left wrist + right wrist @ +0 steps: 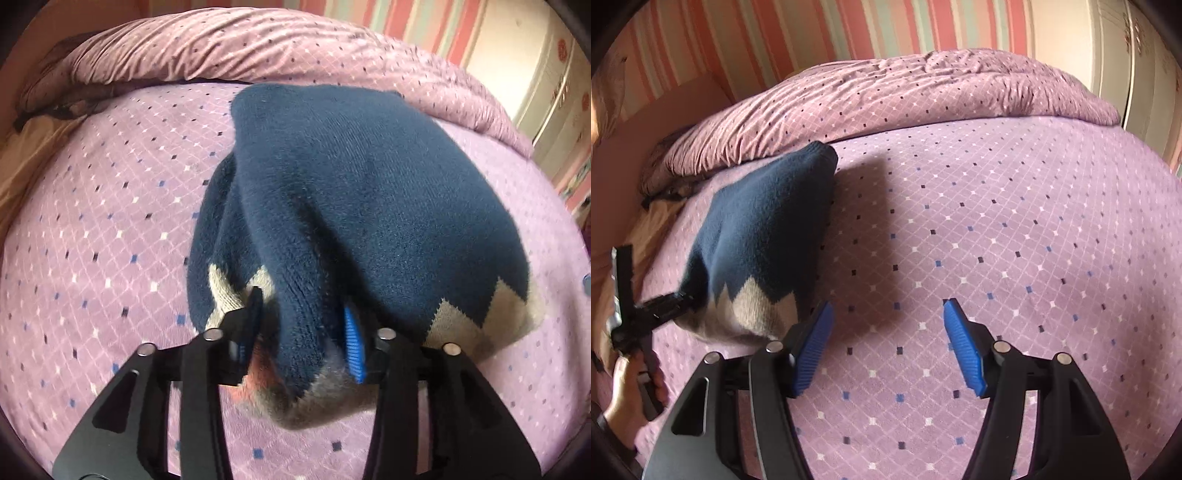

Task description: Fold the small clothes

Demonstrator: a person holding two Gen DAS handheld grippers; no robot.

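A small navy knit garment (pixel 332 192) with a beige zigzag band and a bit of pink at its hem hangs bunched over the purple bed. My left gripper (pixel 303 325) is shut on its hem, with folds of knit between the blue pads and held above the bed. The right wrist view shows the same garment (pixel 764 229) at the left, with the left gripper (pixel 665 302) pinching its lower edge. My right gripper (pixel 886 343) is open and empty, just right of the garment, over bare bedding.
The bed sheet (pixel 997 240) is lilac with a diamond pattern. A rumpled duvet (pixel 905 92) of the same print lies along the far side. A striped wall (pixel 812 33) and a pale wardrobe (pixel 1126 55) stand behind. A hand (pixel 624 391) holds the left tool.
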